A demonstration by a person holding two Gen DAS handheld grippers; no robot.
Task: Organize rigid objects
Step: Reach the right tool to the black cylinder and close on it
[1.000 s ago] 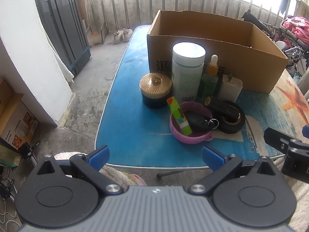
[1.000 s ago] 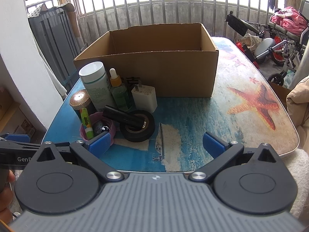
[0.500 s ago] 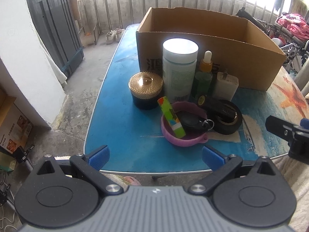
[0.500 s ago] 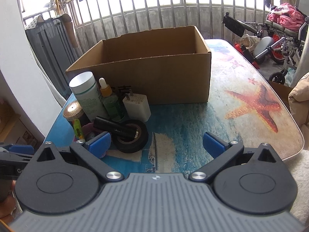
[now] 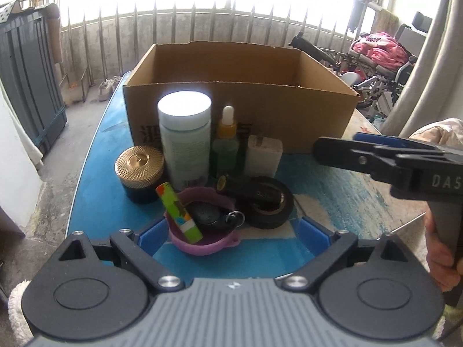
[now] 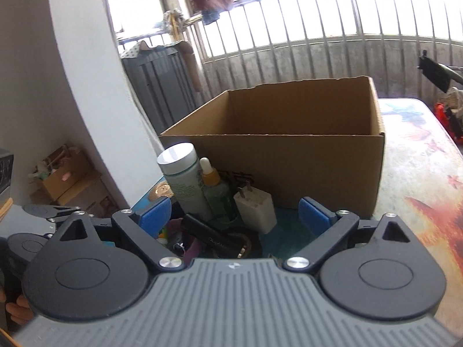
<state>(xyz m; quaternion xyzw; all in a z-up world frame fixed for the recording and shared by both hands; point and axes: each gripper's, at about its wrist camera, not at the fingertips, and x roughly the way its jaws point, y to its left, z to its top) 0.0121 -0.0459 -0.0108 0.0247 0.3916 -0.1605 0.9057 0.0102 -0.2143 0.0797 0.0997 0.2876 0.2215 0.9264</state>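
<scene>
A cluster stands before an open cardboard box (image 5: 240, 98): a white-lidded jar (image 5: 185, 136), dropper bottle (image 5: 227, 144), white charger (image 5: 263, 156), gold-lidded jar (image 5: 139, 170), and a black tape roll (image 5: 269, 205). A purple bowl (image 5: 202, 244) holds a green lighter (image 5: 179, 214) and a key fob (image 5: 209, 214). My left gripper (image 5: 233, 231) is open and closing, its left pad beside the bowl, no pad pressing. My right gripper (image 6: 235, 212), seen side-on (image 5: 376, 153) in the left wrist view, is open and closing, with the charger (image 6: 254, 205) framed between its fingers, untouched.
The blue sea-print table (image 5: 95, 188) ends close at the left and near edges. A grey cabinet (image 5: 26, 81) stands by the left wall, with railings behind the box. A wheelchair with pink cloth (image 5: 382, 55) sits at the far right. A hand (image 5: 439, 254) grips the right tool.
Both grippers have moved in toward the cluster and tipped upward, so the objects loom larger. The right gripper has swung in over the table's right side. Both jaws have narrowed slightly.
</scene>
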